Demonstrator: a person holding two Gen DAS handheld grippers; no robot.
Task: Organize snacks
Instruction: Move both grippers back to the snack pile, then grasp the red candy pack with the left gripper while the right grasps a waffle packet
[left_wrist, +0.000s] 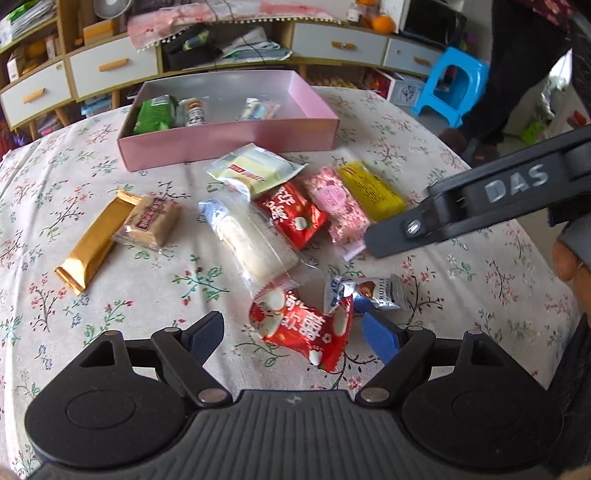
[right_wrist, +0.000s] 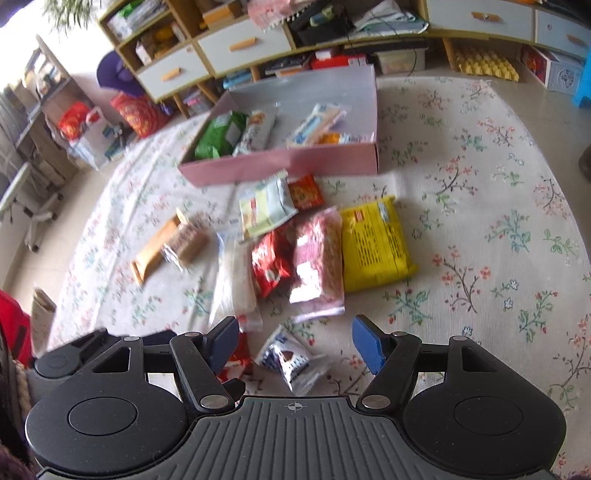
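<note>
Your left gripper (left_wrist: 295, 338) is open around the red snack packet (left_wrist: 301, 330) on the flowered tablecloth (left_wrist: 147, 295), and the right gripper (right_wrist: 295, 341) is open above the small silver-blue packet (right_wrist: 291, 360); both look light, soft and slippery, so pinch across the filled middle, not the crimped ends.

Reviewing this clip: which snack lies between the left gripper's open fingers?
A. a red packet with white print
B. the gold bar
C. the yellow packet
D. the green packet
A: in the left wrist view the red packet lies on the cloth between the left gripper's spread fingers, not clamped.
</note>
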